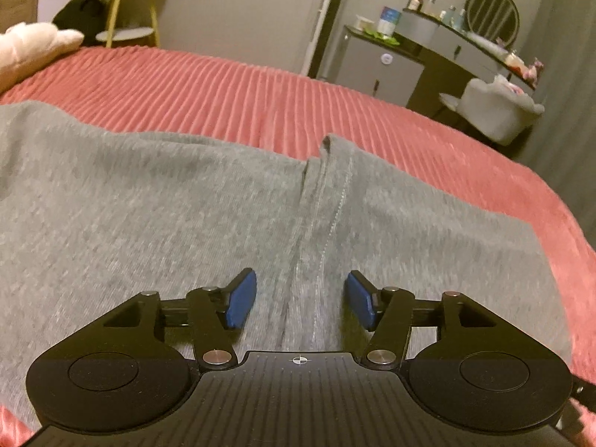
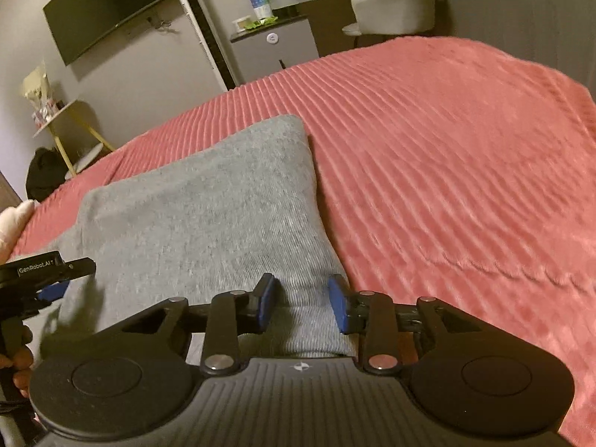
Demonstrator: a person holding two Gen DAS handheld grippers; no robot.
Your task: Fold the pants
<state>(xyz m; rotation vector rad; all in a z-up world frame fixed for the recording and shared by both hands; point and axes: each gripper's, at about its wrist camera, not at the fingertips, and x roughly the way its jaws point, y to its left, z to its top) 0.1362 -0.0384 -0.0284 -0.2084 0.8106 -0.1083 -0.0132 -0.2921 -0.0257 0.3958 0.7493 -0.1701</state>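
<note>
Left wrist: left gripper point(image 1: 301, 300) jaws spread wide over the grey pants point(image 1: 149, 205), the seam between the pads, nothing pinched. Pants lie flat on the red bedspread point(image 1: 223, 85); bare spread beyond.

Right wrist: right gripper point(image 2: 301, 305) jaws part-open astride the pants' edge; whether the pads press it, cannot tell. Bare spread to the right. Left gripper reads "GenRobot.AI".

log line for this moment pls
task: fold pants | grey pants flat on pink bedspread | left gripper open | right gripper open
</note>
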